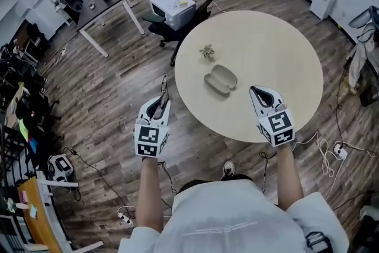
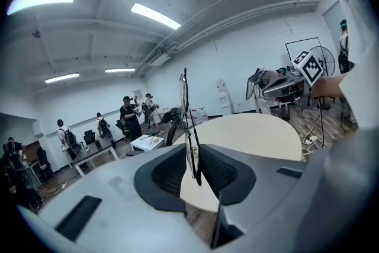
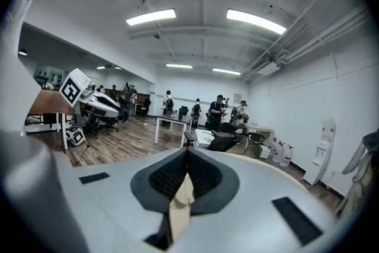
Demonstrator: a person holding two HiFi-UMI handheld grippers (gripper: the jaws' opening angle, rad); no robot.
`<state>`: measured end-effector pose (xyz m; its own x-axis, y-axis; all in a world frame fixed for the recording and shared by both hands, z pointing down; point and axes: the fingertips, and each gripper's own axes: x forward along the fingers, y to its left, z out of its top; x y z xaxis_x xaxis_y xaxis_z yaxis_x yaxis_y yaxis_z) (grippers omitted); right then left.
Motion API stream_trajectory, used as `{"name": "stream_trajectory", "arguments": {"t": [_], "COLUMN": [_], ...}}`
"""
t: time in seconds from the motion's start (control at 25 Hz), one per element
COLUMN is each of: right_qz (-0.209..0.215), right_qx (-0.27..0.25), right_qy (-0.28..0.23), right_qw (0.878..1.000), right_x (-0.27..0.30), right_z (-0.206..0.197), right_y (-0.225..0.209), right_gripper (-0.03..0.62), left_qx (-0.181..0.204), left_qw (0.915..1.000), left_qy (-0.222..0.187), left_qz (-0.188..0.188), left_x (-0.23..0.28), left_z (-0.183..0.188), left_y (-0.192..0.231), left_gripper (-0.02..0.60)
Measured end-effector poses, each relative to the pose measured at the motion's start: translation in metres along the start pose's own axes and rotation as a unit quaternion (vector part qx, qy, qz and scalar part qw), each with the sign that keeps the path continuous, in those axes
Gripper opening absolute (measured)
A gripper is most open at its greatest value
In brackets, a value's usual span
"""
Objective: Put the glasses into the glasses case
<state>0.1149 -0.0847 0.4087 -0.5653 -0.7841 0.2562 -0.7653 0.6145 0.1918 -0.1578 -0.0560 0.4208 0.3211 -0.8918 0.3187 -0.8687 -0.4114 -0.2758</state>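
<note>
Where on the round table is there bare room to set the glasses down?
The table is bare right of the glasses case out to the rim, and along its far edge. Crowded only left of centre, where the case and a small crumpled object lie close.

The person wears a white short-sleeved shirt. The left gripper and right gripper are pale grey, with black-and-white marker cubes.
</note>
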Motion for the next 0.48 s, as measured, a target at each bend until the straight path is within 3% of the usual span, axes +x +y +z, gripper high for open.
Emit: {"name": "stream_trajectory", "arguments": {"t": [0.24,0.48], "right_qz": [-0.007,-0.030], "right_qx": [0.024,0.057], "right_qy": [0.020,0.046], "right_qw": [0.999,0.997], "right_x": [0.014,0.033], "right_z": [-0.022,-0.042], "right_y": [-0.020,-0.027], "right_gripper": [0.002,0.002], "left_qx": [0.007,0.049], "left_qw": [0.9993,0.9927], "left_qy": [0.016,0.034], "left_qz": [-0.033,-0.104], "left_x": [0.044,0.098], "left_z": [-0.003,-0.015], "left_y": [-0.010,-0.012], "left_gripper": [0.069,0.069]}}
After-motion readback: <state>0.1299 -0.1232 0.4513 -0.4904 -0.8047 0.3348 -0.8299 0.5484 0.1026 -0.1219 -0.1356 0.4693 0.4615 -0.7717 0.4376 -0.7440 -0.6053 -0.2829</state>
